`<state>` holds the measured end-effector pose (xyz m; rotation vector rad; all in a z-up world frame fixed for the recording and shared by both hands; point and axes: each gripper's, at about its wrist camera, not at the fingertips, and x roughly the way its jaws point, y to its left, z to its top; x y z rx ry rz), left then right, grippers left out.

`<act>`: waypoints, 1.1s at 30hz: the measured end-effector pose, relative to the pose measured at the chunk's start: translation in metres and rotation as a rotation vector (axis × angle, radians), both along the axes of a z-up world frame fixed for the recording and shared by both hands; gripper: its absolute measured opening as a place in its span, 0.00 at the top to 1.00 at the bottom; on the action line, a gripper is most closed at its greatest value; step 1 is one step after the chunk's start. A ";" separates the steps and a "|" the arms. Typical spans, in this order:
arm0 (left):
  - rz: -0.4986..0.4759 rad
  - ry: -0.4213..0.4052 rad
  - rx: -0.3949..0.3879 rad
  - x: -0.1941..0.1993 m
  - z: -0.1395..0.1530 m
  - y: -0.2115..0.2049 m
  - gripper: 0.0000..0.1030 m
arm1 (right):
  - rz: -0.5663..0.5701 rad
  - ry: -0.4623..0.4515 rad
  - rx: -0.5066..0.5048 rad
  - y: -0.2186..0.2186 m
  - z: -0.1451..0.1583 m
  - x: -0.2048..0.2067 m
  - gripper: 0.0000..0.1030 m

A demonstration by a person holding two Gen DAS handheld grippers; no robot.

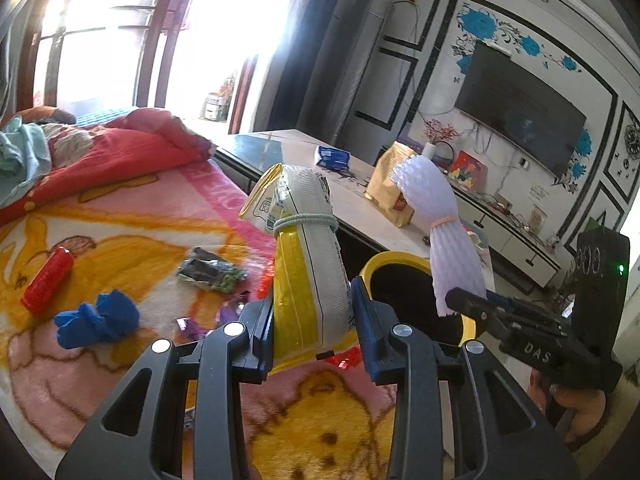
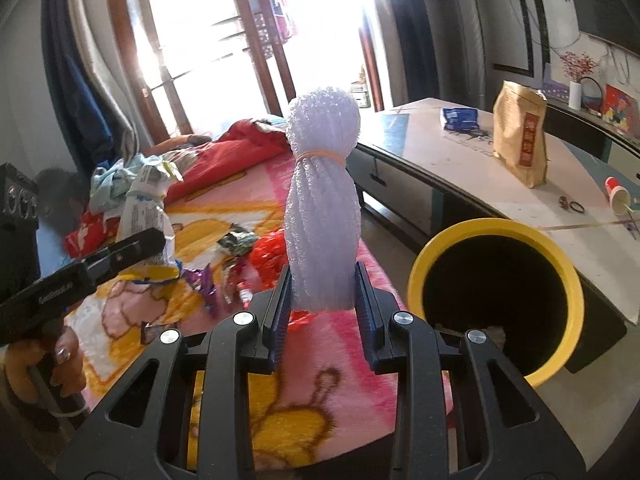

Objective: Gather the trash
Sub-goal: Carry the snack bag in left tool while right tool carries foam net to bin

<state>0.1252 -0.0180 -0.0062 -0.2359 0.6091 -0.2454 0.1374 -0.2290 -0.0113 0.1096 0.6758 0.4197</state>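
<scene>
My left gripper is shut on a yellow and white snack bag tied with a rubber band, held upright above the bed. My right gripper is shut on a white foam net bundle bound with an orange band. A yellow-rimmed bin with a dark inside stands just right of the bundle, between the bed and the table. In the left wrist view the bin lies behind the bag, and the right gripper holds the foam bundle over it. The right wrist view shows the left gripper at the left with the bag.
On the cartoon blanket lie a red cylinder, a blue crumpled cloth, a dark wrapper, purple wrappers and a red net. The low table carries a brown paper bag, a blue pack and a paper cup.
</scene>
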 end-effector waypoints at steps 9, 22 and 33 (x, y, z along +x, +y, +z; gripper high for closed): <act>-0.061 0.012 0.019 0.007 -0.006 -0.028 0.69 | -0.067 0.000 0.011 -0.025 0.002 0.006 0.77; -0.131 0.017 0.033 0.013 -0.010 -0.063 0.69 | -0.137 0.019 0.006 -0.051 -0.002 0.012 0.77; -0.175 0.019 0.042 0.021 -0.014 -0.087 0.69 | -0.211 0.042 0.016 -0.077 -0.011 0.017 0.77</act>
